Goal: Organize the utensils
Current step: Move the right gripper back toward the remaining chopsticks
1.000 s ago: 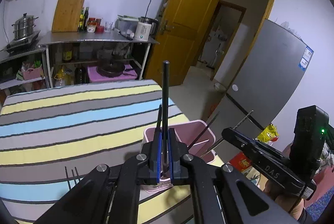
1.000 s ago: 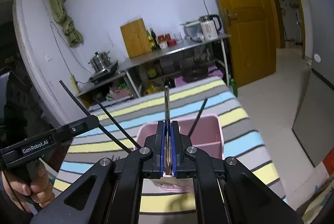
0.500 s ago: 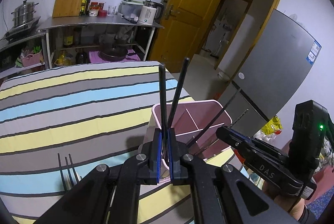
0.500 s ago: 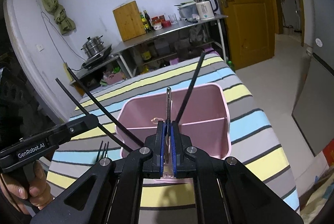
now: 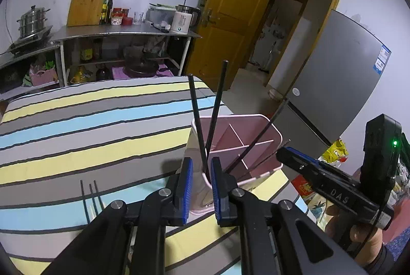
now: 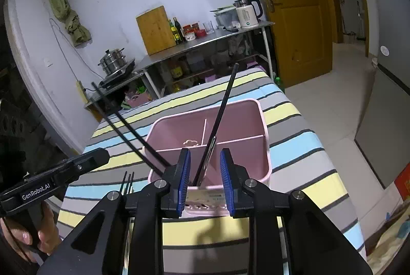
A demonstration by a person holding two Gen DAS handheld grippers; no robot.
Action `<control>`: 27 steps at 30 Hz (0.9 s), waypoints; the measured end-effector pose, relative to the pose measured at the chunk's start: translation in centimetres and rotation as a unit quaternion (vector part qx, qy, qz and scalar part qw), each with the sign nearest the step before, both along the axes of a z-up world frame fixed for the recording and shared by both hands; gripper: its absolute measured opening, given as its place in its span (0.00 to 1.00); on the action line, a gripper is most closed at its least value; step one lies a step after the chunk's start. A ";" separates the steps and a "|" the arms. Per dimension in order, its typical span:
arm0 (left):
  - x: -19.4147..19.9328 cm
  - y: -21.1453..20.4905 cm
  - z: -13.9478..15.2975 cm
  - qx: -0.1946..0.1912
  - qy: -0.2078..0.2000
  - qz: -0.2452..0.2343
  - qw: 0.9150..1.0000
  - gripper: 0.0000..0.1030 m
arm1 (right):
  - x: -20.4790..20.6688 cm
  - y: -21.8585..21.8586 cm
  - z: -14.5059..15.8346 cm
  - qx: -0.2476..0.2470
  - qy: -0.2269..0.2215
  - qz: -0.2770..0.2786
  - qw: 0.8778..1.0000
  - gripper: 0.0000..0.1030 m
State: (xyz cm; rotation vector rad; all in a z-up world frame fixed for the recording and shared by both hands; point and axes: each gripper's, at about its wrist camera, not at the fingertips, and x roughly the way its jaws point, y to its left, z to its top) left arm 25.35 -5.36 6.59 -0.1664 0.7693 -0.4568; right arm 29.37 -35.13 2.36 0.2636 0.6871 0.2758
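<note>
Left wrist view: my left gripper [image 5: 201,177] and right gripper [image 6: 205,172] have just opened, apparently dropping their utensils into the pink caddy [image 5: 258,118].

One pink utensil holder [image 6: 258,146] stands on one striped table [image 5: 77,126]; its dividers make three compartments. Four thin black sticks, likely chopsticks, rise from it: two [image 5: 205,126] near the left gripper, two more [image 5: 253,144] slanting on the right side. One flat metal utensil handle [image 6: 208,154] leans inside too. One fork [image 6: 127,181] lies on the cloth. Two grippers show, one per hand: left gripper [image 5: 201,186], right gripper [image 6: 205,180].
</note>
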 end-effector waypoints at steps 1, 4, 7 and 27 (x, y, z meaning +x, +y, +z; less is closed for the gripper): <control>-0.5 0.3 0.0 0.000 -0.005 0.002 1.000 0.13 | -0.3 0.1 0.2 0.000 -0.002 0.000 1.000 0.24; -2.0 1.1 0.1 0.002 -0.020 0.009 1.000 0.13 | -1.3 0.2 0.6 0.002 -0.011 0.003 1.000 0.24; -3.4 2.0 0.2 0.003 -0.033 0.020 0.999 0.13 | -2.4 0.5 1.0 0.000 -0.021 0.006 1.000 0.24; -11.2 8.8 -4.5 0.023 -0.010 0.098 0.995 0.13 | -7.6 5.4 -1.3 -0.016 -0.019 0.088 0.996 0.24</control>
